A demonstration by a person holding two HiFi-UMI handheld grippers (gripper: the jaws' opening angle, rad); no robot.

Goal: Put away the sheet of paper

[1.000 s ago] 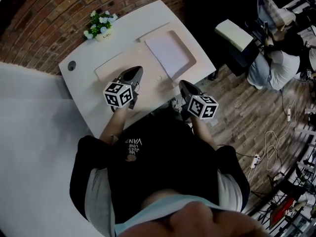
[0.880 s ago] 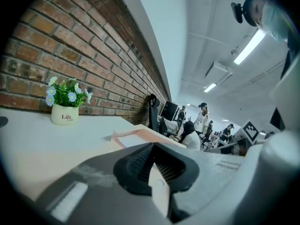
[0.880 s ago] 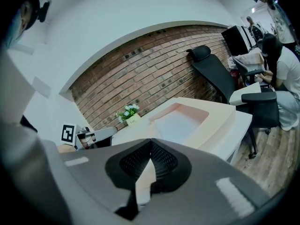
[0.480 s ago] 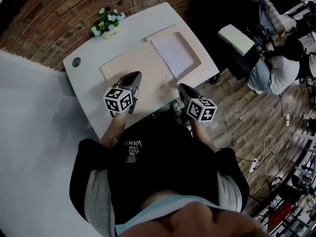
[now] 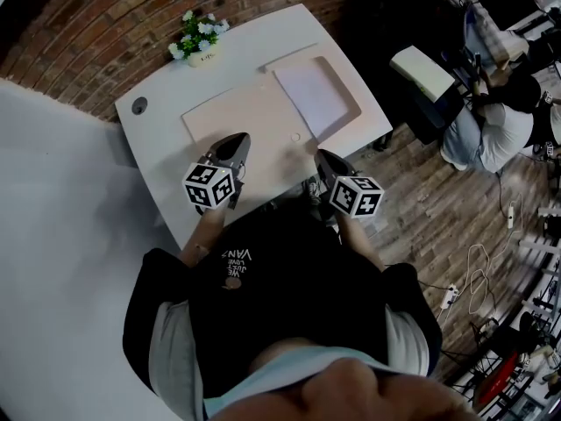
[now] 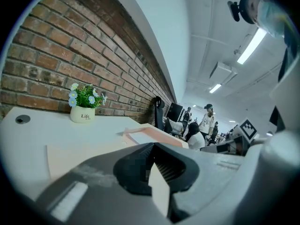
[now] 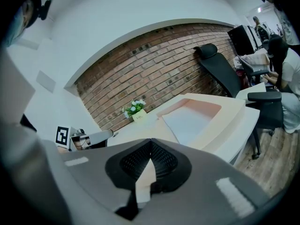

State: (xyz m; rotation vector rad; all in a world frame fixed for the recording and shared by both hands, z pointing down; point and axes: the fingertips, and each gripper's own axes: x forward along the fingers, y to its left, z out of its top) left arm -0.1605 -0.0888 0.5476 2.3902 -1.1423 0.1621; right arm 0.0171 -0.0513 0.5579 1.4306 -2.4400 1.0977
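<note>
sheet of paper (image 5: 316, 95) flat in the recess of the peach tray (image 7: 232, 109), at the right end of the white desk (image 5: 158, 147); by the look of it, already put away. long axis along the tray, from the desk's near edge toward the brick wall (image 5: 96, 33).

lies ahead of both grippers and off to the right, well apart from either. nearer to the right gripper (image 5: 326, 158), just short of the tray's near corner. farther from the left gripper (image 5: 235, 140), over the near edge of the flat peach mat (image 5: 237, 112) beside the tray. for any further touch on the sheet: right side better placed, with a reach forward and slightly right.

left gripper view: jaws pressed together, nothing between them. right gripper view: the same, jaws closed tip to tip and empty, with sheet and tray straight beyond them.

hard to make out: jaw tips in the head view, hidden under the 2 gripper bodies and their marker cubes. from the left gripper view, only the tray's side wall and a sliver of white inside it. cannot tell whether 1 sheet or several in the recess. small round mark on the desk by the mat's near right corner: too small to name. flower pot (image 5: 200, 42) at the far edge, well clear of everything.
</note>
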